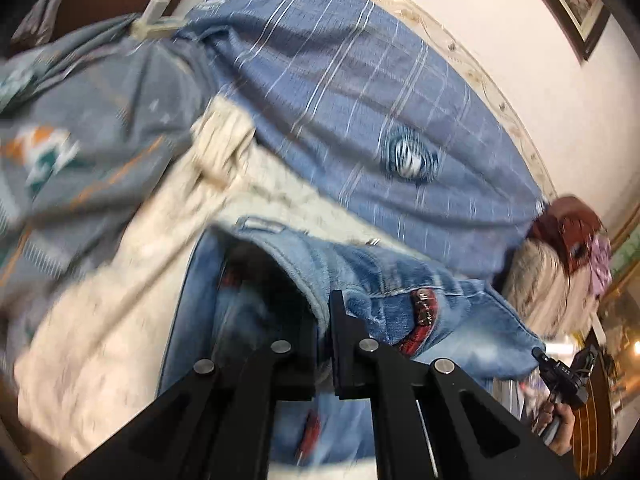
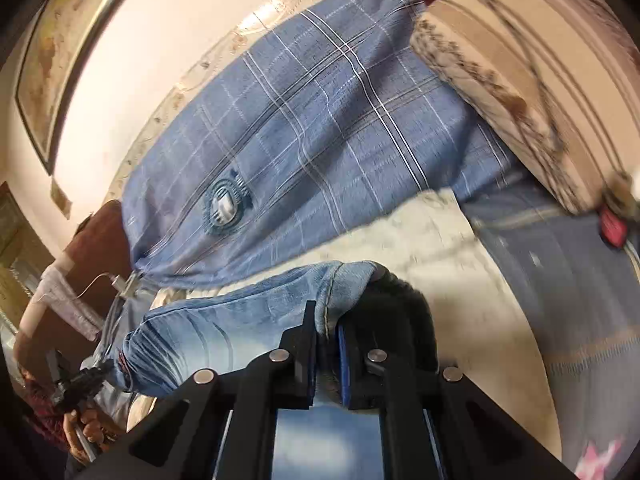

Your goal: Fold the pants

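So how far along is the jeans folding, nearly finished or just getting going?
Early, it seems. Done: both tools have a grip. The left tool is shut on the jeans at the waistband, and the right tool is shut on another edge of them. In hand: the jeans hang lifted over the blue checked bedsheet. Left: no finished fold shows yet; they still need laying flat and folding.

No lettering is showing legibly in either wrist view. A round emblem on the blue plaid bedsheet is appearing as blurred stripes only, and a red tag at the right edge is carrying marks too small and smeared to make out.
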Demonstrator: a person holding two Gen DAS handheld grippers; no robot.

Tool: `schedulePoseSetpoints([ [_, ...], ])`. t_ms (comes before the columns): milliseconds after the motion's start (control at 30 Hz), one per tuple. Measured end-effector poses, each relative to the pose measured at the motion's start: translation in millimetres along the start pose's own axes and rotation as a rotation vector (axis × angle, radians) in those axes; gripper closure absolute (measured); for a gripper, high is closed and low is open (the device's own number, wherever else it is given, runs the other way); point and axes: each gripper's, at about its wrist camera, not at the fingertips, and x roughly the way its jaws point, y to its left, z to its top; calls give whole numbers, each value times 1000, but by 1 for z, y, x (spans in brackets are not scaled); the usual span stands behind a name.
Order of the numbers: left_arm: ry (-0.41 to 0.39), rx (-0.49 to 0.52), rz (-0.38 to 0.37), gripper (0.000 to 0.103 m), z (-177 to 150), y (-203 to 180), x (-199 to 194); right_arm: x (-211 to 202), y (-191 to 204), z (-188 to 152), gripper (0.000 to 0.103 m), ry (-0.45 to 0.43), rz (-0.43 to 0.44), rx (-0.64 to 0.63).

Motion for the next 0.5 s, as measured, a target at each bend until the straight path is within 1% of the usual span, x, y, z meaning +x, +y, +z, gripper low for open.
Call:
schedulePoseSetpoints([
  [67,55,-6,-5,97,-23,13,-4,-10,-8,-28,94,26,10,-14],
  [100,83,-12,1,95,-33,20,-4,-13,-15,-48,91,62,37,-8],
  [167,181,-73,49,92,-52,44,-1,-14,-28,-82,89,121,36,-16],
  [200,222,-133,49,90,-59,59,-2,-14,-37,-104,77,175,7,-10],
  [233,246,-181,46,89,-64,69,-5,-12,-41,-112,44,201,-12,-2],
  [267,260,-214,57,88,-66,76,-8,-14,-47,-122,27,227,-26,14],
  [300,255,-232,70,87,-66,80,-12,-23,-54,-131,22,219,-12,49],
  [333,228,-234,96,85,-63,81,-21,-27,-57,-134,22,218,12,66],
  [367,217,-236,116,82,-60,80,-25,-33,-60,-136,22,213,43,85],
  [400,201,-248,138,81,-56,79,-30,-40,-63,-136,22,194,64,100],
  [467,166,-218,178,80,-48,69,-36,-47,-68,-129,22,166,93,133],
  [500,153,-199,196,79,-47,63,-38,-51,-73,-122,22,137,104,168],
])
